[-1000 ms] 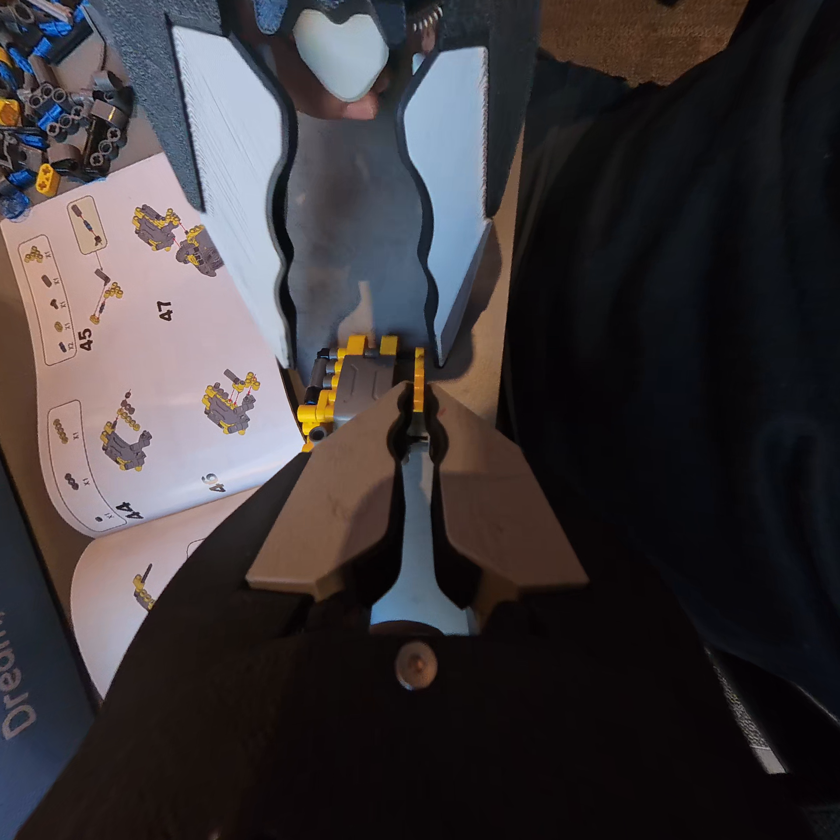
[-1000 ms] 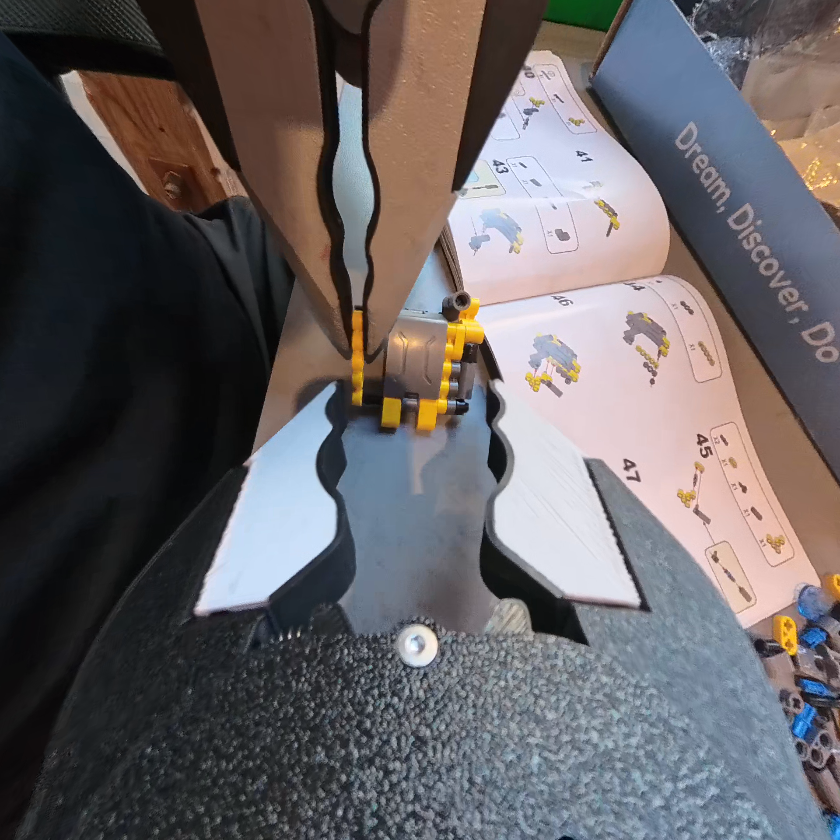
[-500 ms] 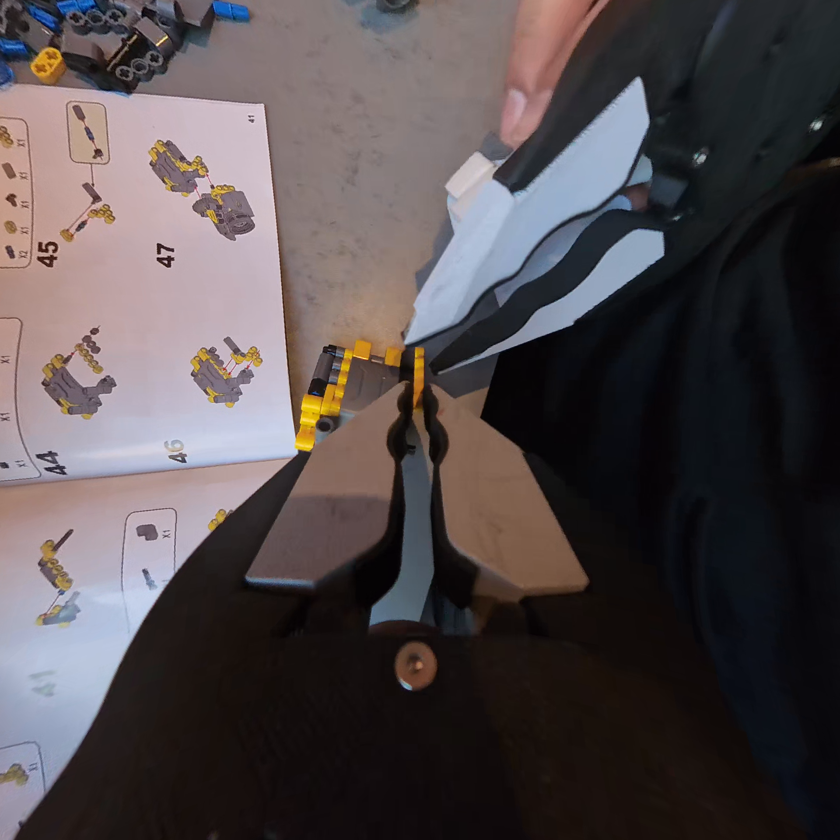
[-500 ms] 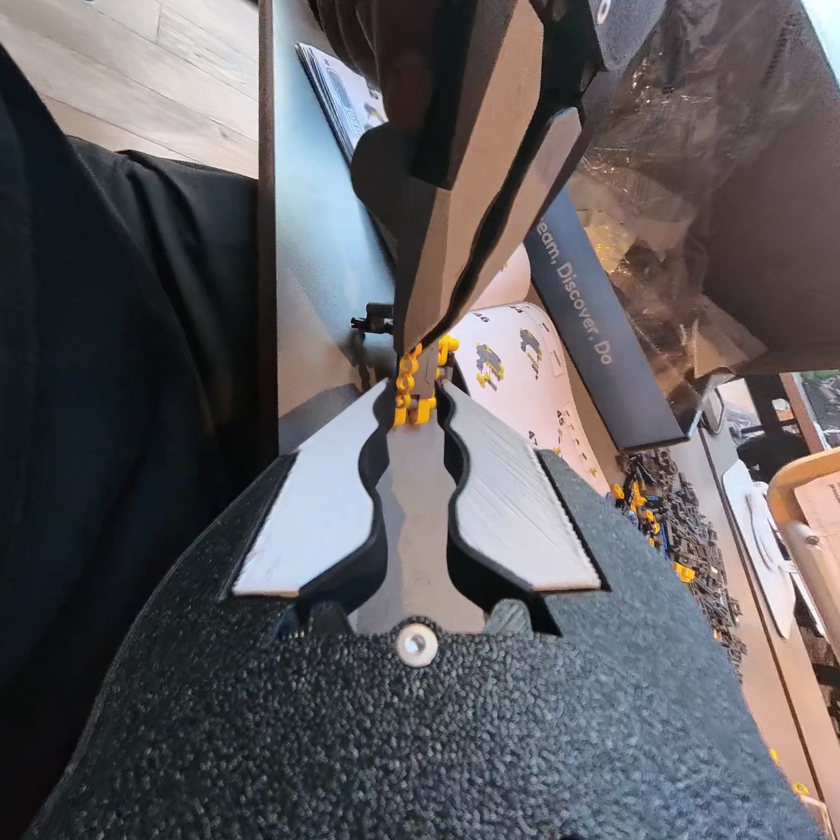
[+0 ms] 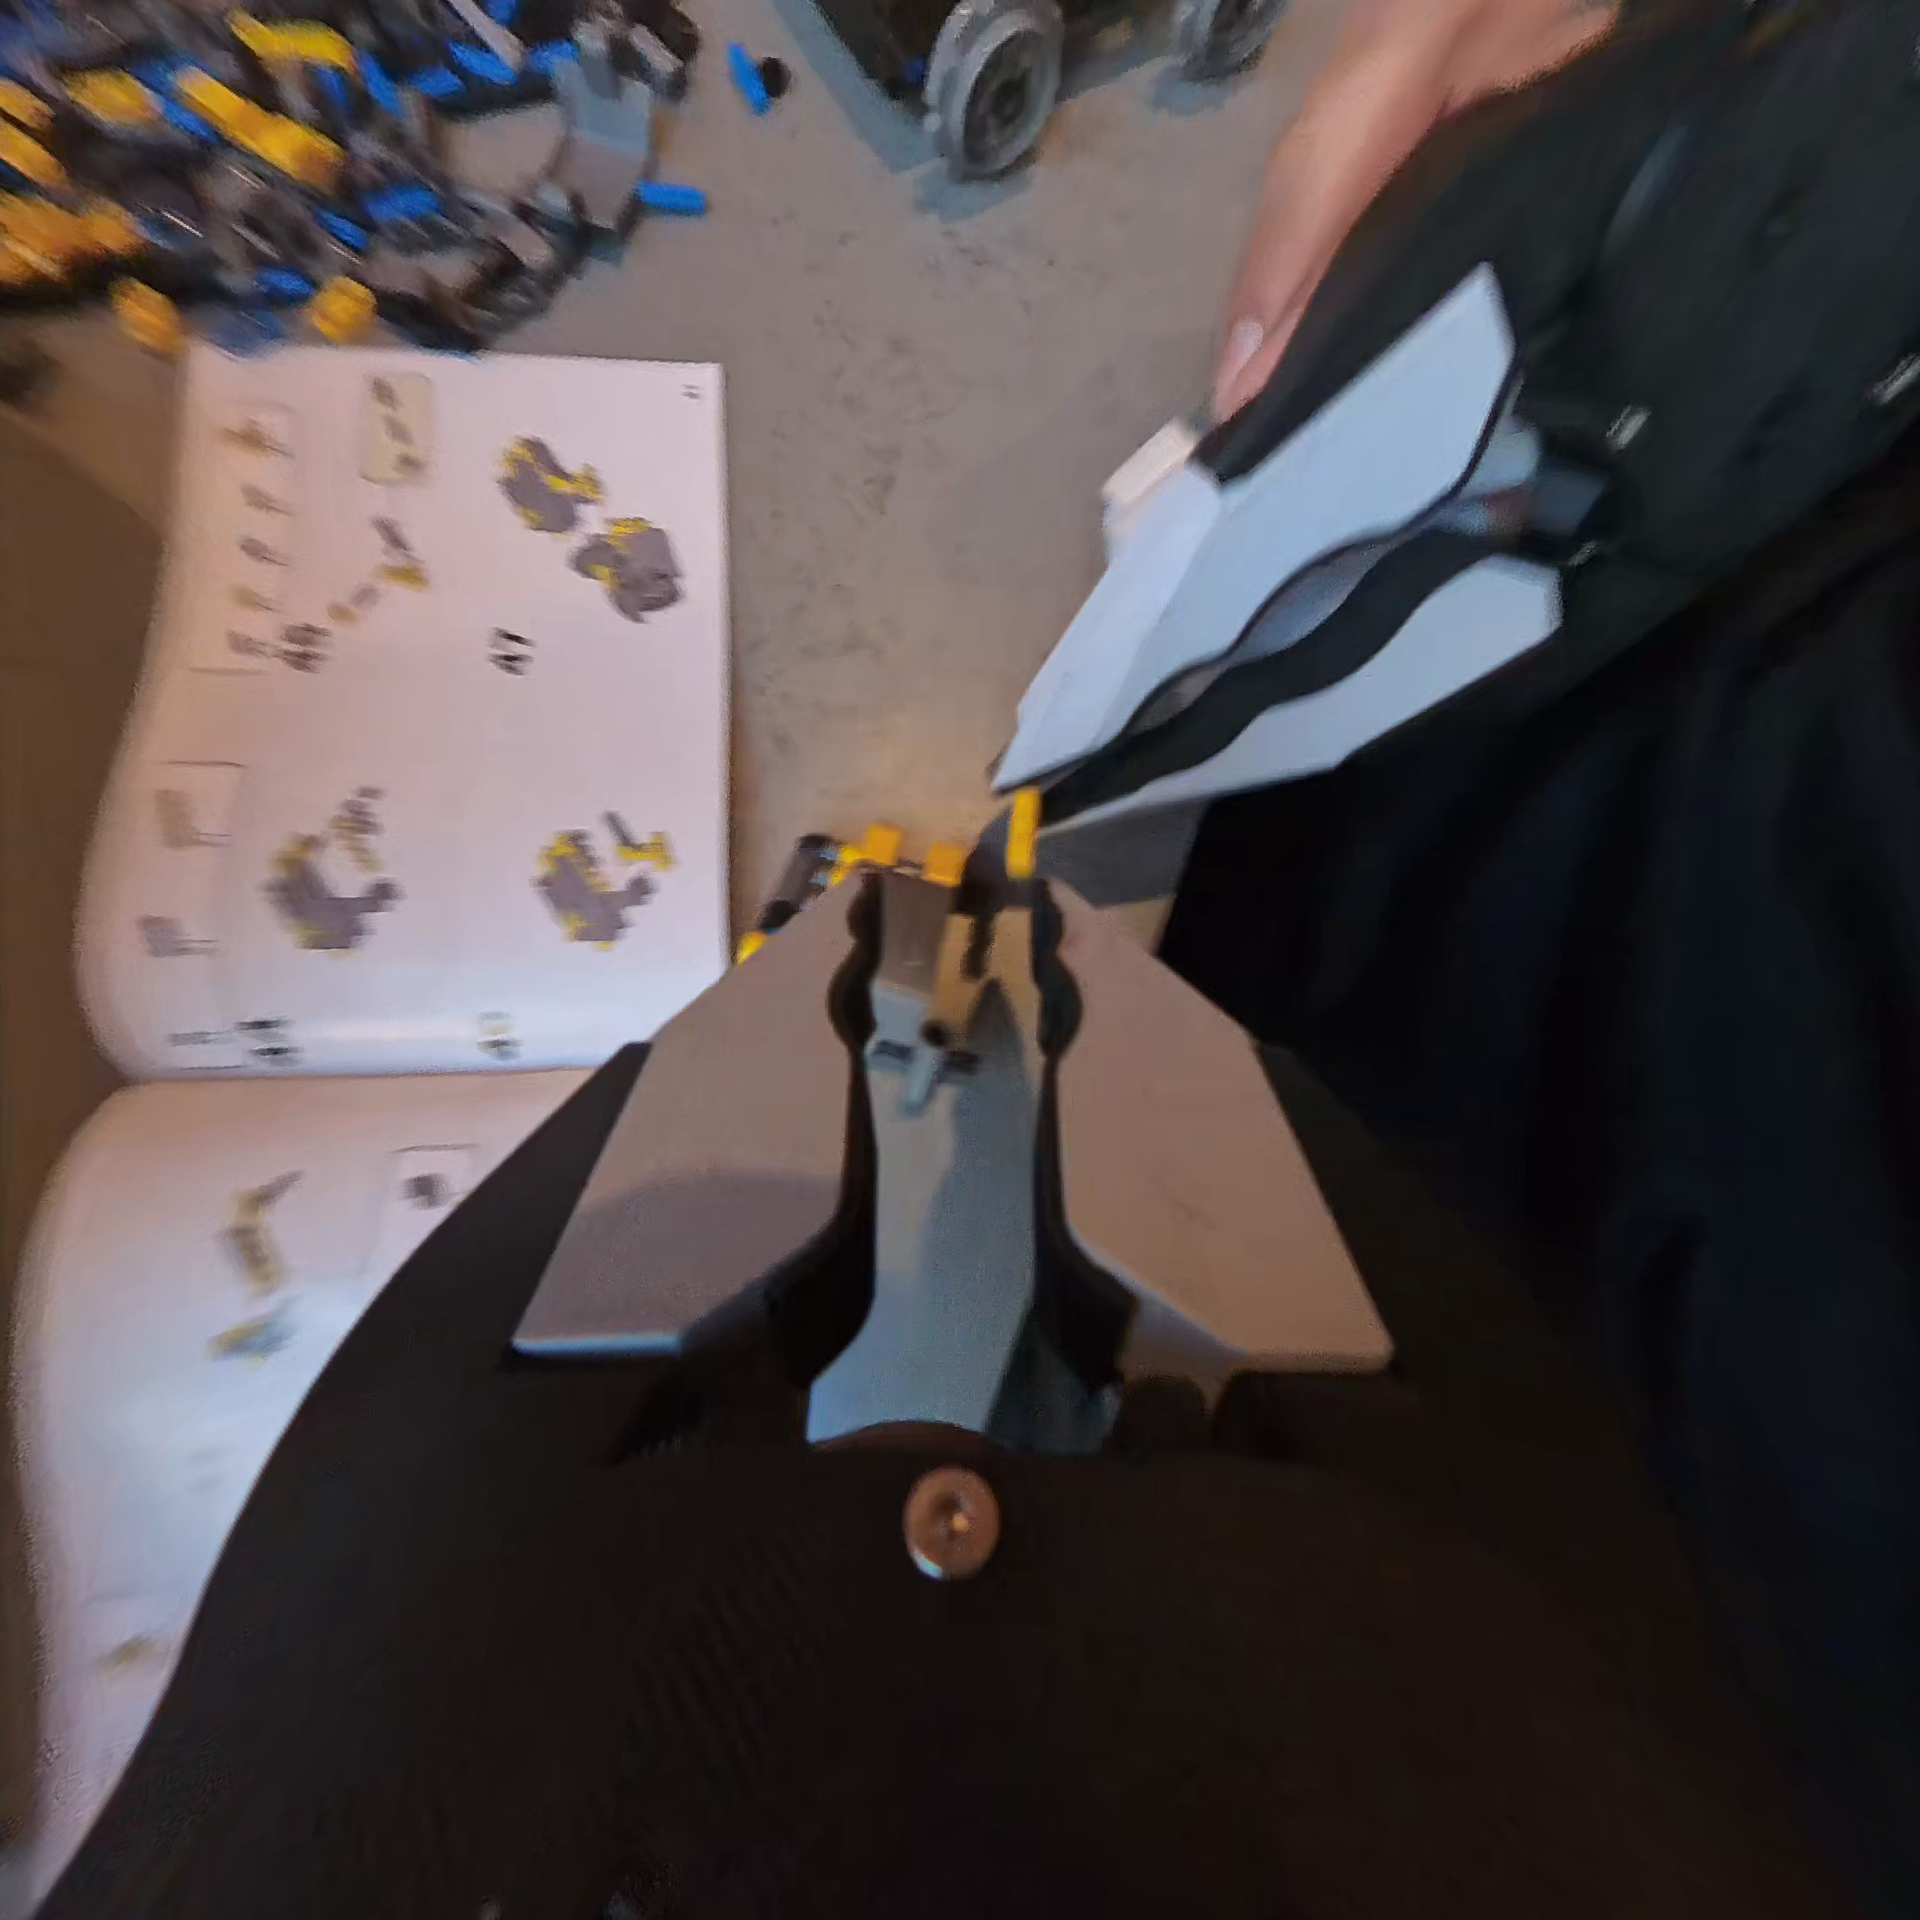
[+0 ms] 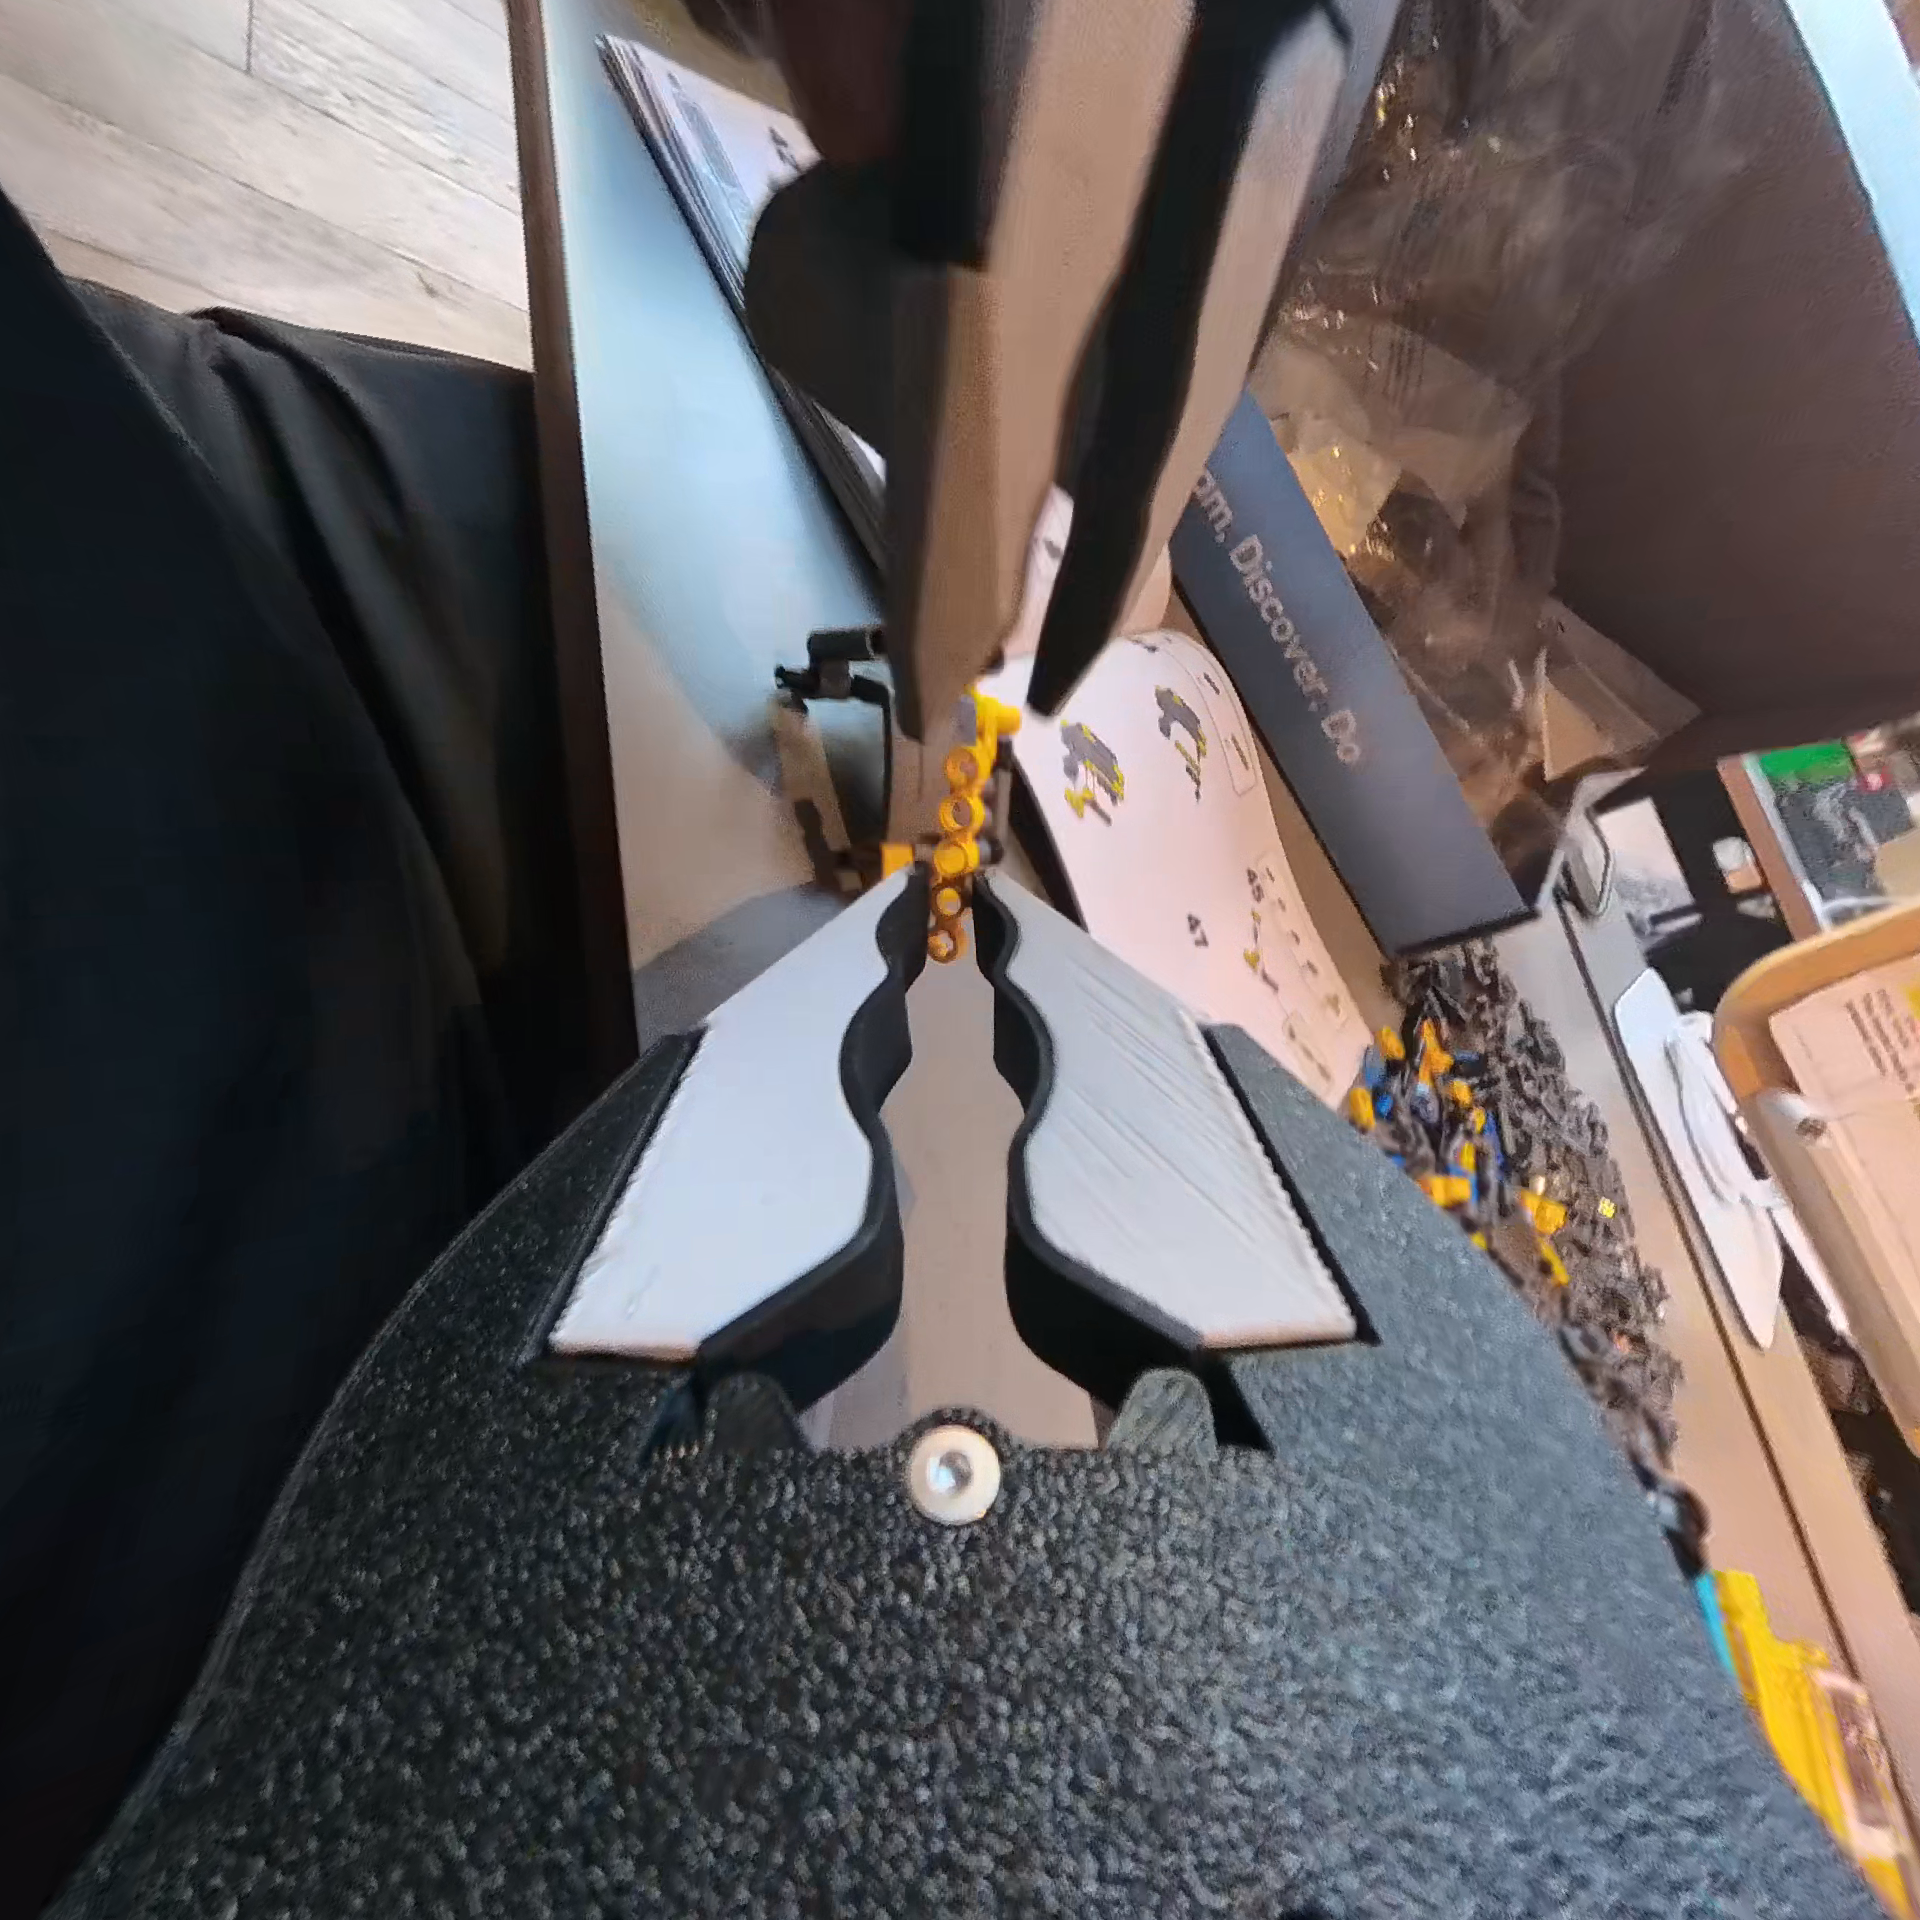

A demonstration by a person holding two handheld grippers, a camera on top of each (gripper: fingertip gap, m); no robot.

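Note:
A small yellow-and-grey brick assembly hangs above the grey table. My right gripper, with white fingers, is shut on the assembly's yellow beam. In the left wrist view the right gripper comes in from the upper right. My left gripper, with grey-brown fingers, is open, its tips standing either side of the assembly's grey part. In the right wrist view the left gripper reaches down from above with a clear gap between its fingers.
An open instruction booklet lies left of the assembly. A pile of loose blue, yellow and black pieces and a wheeled model lie beyond. A dark blue box stands behind the booklet. A person's dark clothing borders the table edge. My two grippers' fingertips are within a few centimetres of each other. The wheeled model is about equally far from each gripper, around 20 cm.
My left gripper has opened and let go of the assembly. My right gripper, open a second ago, has turned and shut on the yellow beam. Both views have shifted.

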